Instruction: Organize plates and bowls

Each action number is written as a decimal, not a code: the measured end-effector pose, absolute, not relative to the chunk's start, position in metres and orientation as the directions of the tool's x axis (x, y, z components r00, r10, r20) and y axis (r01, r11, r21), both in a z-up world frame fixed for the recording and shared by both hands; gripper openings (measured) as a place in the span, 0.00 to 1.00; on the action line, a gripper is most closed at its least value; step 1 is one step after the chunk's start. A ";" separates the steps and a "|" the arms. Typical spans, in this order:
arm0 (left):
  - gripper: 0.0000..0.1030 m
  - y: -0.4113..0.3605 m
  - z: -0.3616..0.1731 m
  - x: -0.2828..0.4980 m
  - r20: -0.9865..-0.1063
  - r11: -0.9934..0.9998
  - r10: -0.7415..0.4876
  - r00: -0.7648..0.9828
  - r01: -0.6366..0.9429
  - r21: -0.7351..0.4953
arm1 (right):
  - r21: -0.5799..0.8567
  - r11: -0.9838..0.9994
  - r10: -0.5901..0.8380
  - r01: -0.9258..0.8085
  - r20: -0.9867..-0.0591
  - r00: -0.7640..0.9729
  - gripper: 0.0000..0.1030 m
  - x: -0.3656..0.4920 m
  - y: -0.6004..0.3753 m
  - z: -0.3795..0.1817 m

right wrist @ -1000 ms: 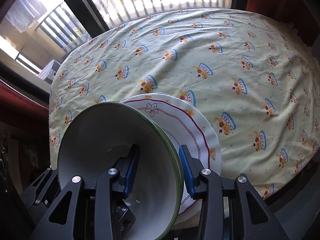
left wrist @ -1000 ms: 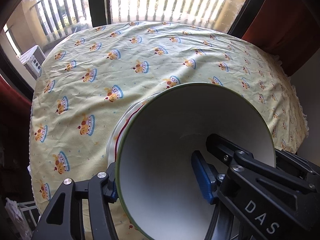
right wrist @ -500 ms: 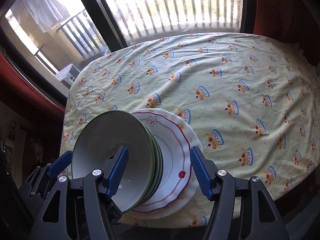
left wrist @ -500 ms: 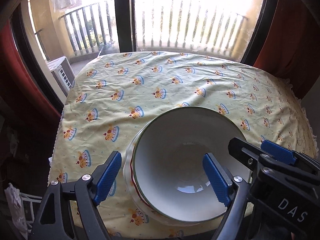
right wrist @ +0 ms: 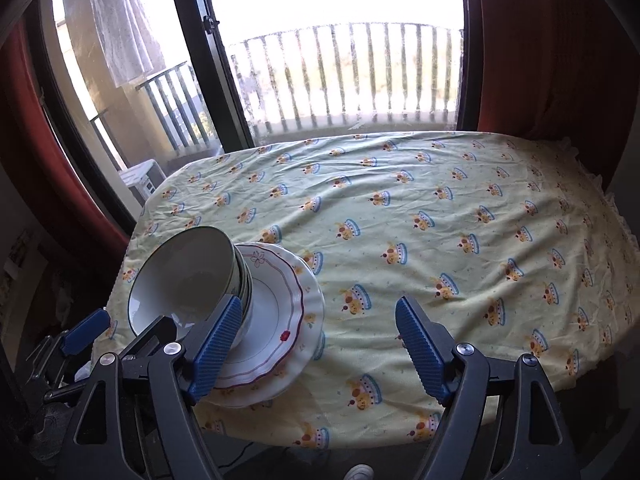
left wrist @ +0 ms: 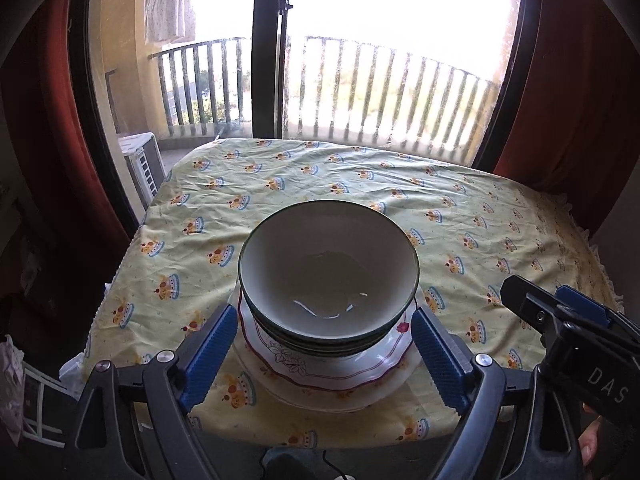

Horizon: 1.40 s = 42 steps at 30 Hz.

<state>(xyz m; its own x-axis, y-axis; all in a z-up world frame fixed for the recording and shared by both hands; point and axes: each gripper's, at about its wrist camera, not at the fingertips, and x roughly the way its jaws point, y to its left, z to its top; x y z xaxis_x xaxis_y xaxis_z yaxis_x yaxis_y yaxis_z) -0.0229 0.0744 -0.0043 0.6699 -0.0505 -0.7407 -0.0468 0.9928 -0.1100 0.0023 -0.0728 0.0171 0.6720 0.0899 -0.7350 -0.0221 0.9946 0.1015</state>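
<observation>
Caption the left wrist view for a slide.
Open left gripper, jaws opening, before green-rimmed bowls stacked on plates.

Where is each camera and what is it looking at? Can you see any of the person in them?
Left wrist view: sits on the left gripper, looking down along its opening jaws at the stacked bowls on the plates; the right gripper and a bit of a hand show.
Right wrist view: sits on the right gripper, jaws opening over the tablecloth, the stack to its left; the left gripper peeks in.
Both share the bowls, plates, tablecloth and balcony railing.
</observation>
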 end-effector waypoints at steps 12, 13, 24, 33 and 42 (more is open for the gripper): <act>0.90 0.041 -0.031 -0.074 -0.701 0.995 -0.042 0.712 -0.032 -0.092 | 0.033 0.999 0.010 0.016 -0.674 0.738 0.80 -0.065 -0.109 -0.007; 0.90 0.040 -0.033 -0.076 -0.702 0.995 -0.045 0.711 -0.031 -0.095 | 0.034 0.999 0.009 0.019 -0.671 0.741 0.80 -0.068 -0.111 -0.009; 0.90 0.031 -0.036 -0.090 -0.701 0.995 -0.034 0.712 -0.040 -0.088 | 0.043 0.998 -0.002 0.040 -0.665 0.747 0.84 -0.087 -0.126 -0.017; 0.90 0.033 -0.031 -0.094 -0.688 0.994 -0.033 0.725 -0.048 -0.099 | 0.035 0.999 0.001 0.031 -0.667 0.745 0.84 -0.090 -0.127 -0.016; 0.92 0.034 -0.027 -0.093 -0.674 0.993 -0.022 0.739 -0.061 -0.100 | 0.024 0.999 -0.006 0.029 -0.660 0.751 0.84 -0.090 -0.127 -0.014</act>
